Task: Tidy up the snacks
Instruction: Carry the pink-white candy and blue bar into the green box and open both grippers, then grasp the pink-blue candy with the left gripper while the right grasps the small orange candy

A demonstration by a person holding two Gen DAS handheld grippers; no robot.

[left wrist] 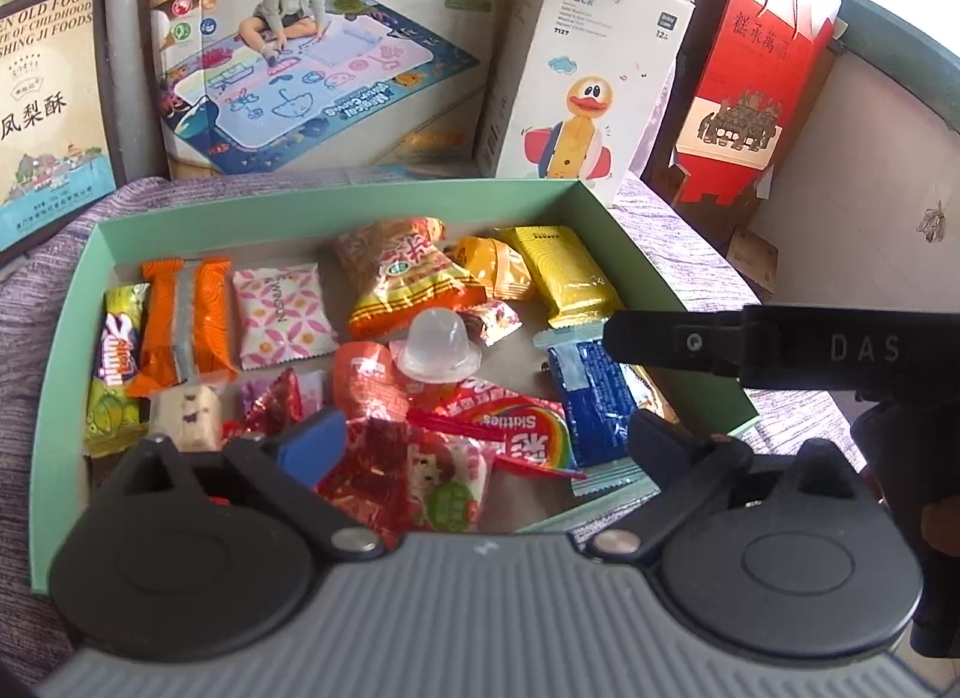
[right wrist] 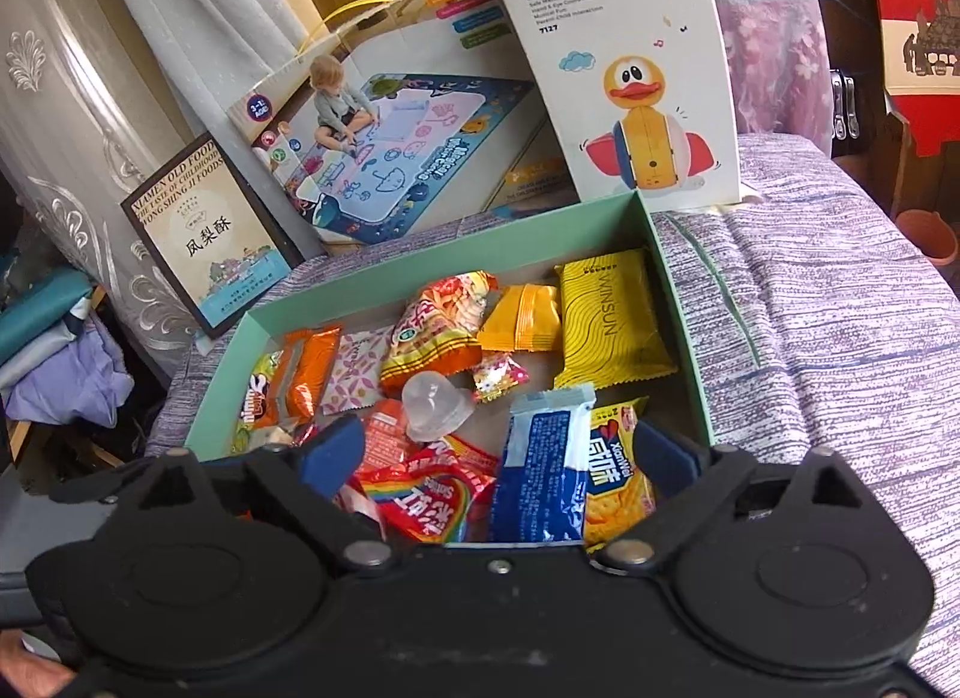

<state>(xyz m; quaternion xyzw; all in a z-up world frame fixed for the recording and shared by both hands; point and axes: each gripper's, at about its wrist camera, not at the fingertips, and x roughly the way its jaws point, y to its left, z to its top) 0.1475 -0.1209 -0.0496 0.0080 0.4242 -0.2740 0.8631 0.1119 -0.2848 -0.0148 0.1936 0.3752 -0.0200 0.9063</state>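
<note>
A pale green box on a purple cloth holds several wrapped snacks. Among them are a red Skittles bag, a blue packet, a yellow Winsun pack, a clear jelly cup, an orange bar and an orange-red bag. My left gripper is open and empty above the near end of the box. My right gripper is open and empty over the blue packet and Skittles bag; its finger shows in the left wrist view.
A play-mat box, a Roly-Poly Duck box and a pineapple-cake box lean behind the green box. A red carton stands at the right. Purple cloth spreads to the right.
</note>
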